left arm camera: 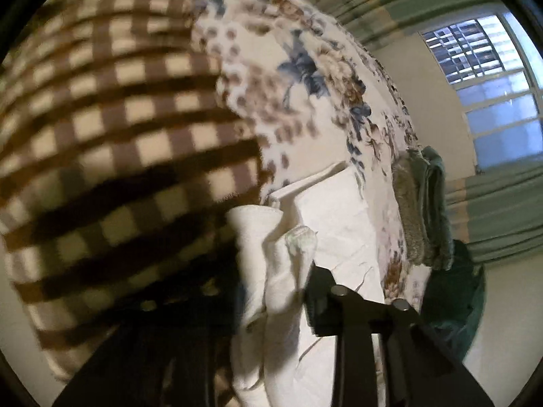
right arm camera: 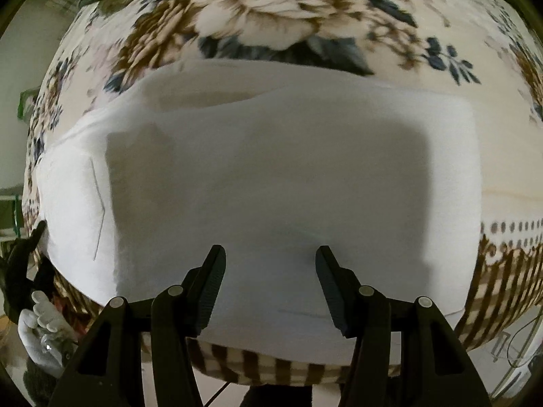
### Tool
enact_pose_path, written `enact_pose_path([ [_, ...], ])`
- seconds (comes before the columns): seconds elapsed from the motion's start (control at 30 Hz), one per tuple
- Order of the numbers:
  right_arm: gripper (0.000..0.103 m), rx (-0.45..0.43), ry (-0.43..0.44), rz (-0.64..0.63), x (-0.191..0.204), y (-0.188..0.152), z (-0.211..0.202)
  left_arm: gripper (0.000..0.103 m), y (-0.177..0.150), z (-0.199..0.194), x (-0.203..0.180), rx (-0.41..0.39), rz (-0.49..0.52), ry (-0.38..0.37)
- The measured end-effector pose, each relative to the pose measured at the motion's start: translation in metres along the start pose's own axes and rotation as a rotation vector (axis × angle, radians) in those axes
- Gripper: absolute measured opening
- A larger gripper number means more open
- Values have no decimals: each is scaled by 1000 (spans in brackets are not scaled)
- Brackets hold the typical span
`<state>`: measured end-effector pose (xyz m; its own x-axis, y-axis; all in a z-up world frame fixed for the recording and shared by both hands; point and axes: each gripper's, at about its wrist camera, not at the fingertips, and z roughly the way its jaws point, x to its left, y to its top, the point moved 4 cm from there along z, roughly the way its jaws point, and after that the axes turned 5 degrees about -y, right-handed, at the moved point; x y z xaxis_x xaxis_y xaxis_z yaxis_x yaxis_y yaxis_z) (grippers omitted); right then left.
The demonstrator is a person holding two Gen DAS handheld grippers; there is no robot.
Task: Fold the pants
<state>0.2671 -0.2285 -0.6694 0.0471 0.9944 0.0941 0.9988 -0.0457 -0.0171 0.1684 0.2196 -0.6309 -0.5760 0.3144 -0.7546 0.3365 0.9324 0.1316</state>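
Observation:
The white pants (right arm camera: pixel 271 176) lie flat on a floral blanket, folded into a wide rectangle, and fill the middle of the right wrist view. My right gripper (right arm camera: pixel 270 264) is open just above the pants' near edge, with nothing between its fingers. In the left wrist view my left gripper (left arm camera: pixel 288 264) is shut on a bunched corner of the white pants (left arm camera: pixel 271 271), lifted off the bed. The rest of the pants (left arm camera: pixel 336 224) lies flat beyond it.
The bed is covered by a floral blanket (right arm camera: pixel 264 10) with a brown checked border (left arm camera: pixel 118 118). A grey-green folded garment (left arm camera: pixel 424 210) sits at the bed's far edge. A window (left arm camera: pixel 492 84) and green curtains (left arm camera: pixel 502 217) lie behind. A white-gloved hand (right arm camera: pixel 40 335) shows at lower left.

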Motion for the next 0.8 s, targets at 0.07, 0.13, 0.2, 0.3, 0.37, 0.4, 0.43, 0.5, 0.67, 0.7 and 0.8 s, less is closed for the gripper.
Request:
enact_pose_path([
  [0.07, 58, -9, 3, 14, -8, 4, -1, 42, 2, 16, 12, 30, -60, -35],
  [0.13, 58, -20, 8, 39, -16, 6, -4, 35, 4, 19, 8, 4, -36, -31],
  [0.2, 58, -31, -1, 51, -18, 9, -7, 20, 3, 15, -7, -12, 38, -16],
  [0.3, 61, -48, -111, 28, -27, 12, -13, 17, -1, -6, -37, -57, 145, -3],
  [0.37, 71, -64, -219, -1, -28, 12, -17, 17, -5, -18, -55, -76, 207, 12],
  [0.4, 72, -68, -239, -13, -28, 12, -20, 17, -10, -26, -69, -85, 256, 28],
  [0.43, 72, -68, -246, -20, -29, 11, -21, 17, -15, -31, -81, -94, 299, 37],
  [0.5, 77, -69, -259, -35, -33, 8, -26, 17, -31, -46, -113, -115, 405, 56],
  [0.67, 87, -72, -196, -25, -42, -1, -45, 16, -81, -69, -192, -127, 593, 38],
  [0.7, 91, -73, -174, -15, -38, 0, -48, 16, -98, -74, -210, -125, 633, 31],
  [0.8, 94, -68, -88, 8, -56, -4, -58, 16, -137, -80, -248, -107, 703, 8],
])
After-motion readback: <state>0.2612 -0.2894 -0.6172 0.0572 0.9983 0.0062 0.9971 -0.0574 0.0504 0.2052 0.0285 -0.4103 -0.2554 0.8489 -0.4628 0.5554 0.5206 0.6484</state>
